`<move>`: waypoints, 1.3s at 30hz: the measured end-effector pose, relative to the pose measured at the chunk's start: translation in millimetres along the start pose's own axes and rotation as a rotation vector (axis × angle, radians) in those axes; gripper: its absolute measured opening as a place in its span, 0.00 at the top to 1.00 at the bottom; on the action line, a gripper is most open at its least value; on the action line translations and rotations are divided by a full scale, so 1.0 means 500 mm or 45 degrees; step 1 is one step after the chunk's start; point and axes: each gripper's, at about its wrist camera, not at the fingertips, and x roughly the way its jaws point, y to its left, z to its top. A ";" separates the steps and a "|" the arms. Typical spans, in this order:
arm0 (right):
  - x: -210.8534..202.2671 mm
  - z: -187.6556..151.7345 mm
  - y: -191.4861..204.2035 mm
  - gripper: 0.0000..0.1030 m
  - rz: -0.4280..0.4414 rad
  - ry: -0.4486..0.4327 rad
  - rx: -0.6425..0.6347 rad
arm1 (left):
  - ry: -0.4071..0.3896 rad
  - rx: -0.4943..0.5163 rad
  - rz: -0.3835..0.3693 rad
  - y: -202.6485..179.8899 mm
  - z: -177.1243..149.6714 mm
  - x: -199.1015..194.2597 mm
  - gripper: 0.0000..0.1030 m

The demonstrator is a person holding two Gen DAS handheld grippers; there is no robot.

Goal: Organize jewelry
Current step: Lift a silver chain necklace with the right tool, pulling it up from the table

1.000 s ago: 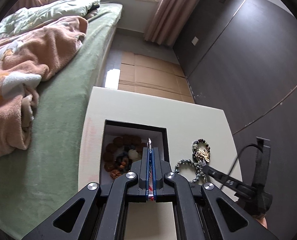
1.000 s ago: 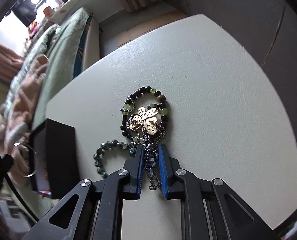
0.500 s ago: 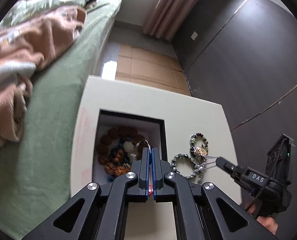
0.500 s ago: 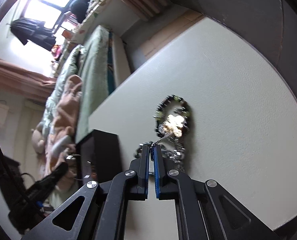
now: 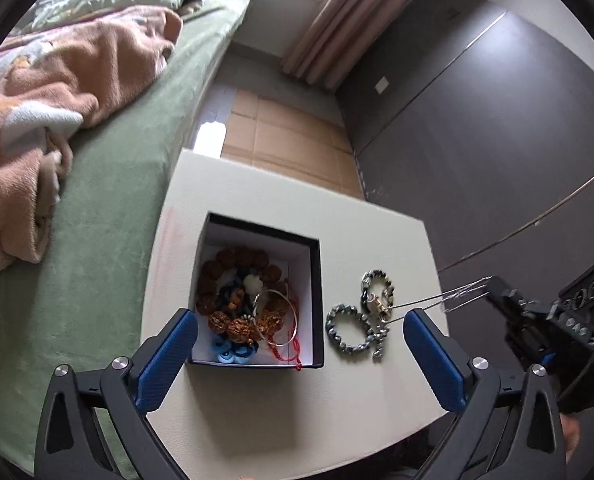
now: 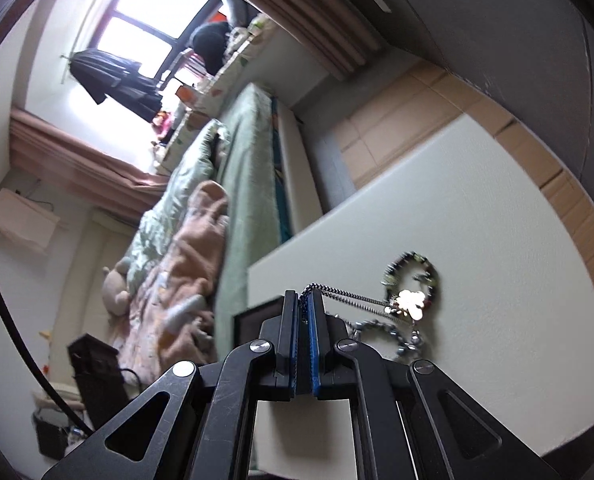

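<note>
Fingers of the left gripper (image 5: pixel 299 354) stand wide apart and hold nothing, straddling the near edge of the open black cardboard box with white lining (image 5: pixel 316 280). Inside it lie a brown seed-bead bracelet (image 5: pixel 233 284), blue rings and a thin silver bangle (image 5: pixel 277 312) with a red cord.

Just right of the box, on the cream table (image 5: pixel 281 392), sit a grey faceted bead bracelet (image 5: pixel 343 330) and, touching it on the far side, a dark and green bead bracelet (image 5: pixel 377 284). Across these rests the gold butterfly pendant (image 6: pixel 411 302) of a silver chain necklace (image 6: pixel 349 299).

The right gripper (image 6: pixel 305 308) is pinched closed on the chain's free end, raised off the table to the right. The chain runs taut, its long axis sloping from those fingers down and left to the pendant, which points on toward the box. The right hand is the one placed to carry it; I judge the coming move a lift, then a sweep left over the box wall. The pendant may snag the beads beneath

Beyond the table lie a green bed (image 5: pixel 137 168) and cardboard flooring
</note>
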 end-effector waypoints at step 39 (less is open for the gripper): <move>-0.120 0.023 0.449 0.95 0.113 -0.155 -0.454 | -0.249 -0.110 -0.089 0.089 0.008 -0.235 0.00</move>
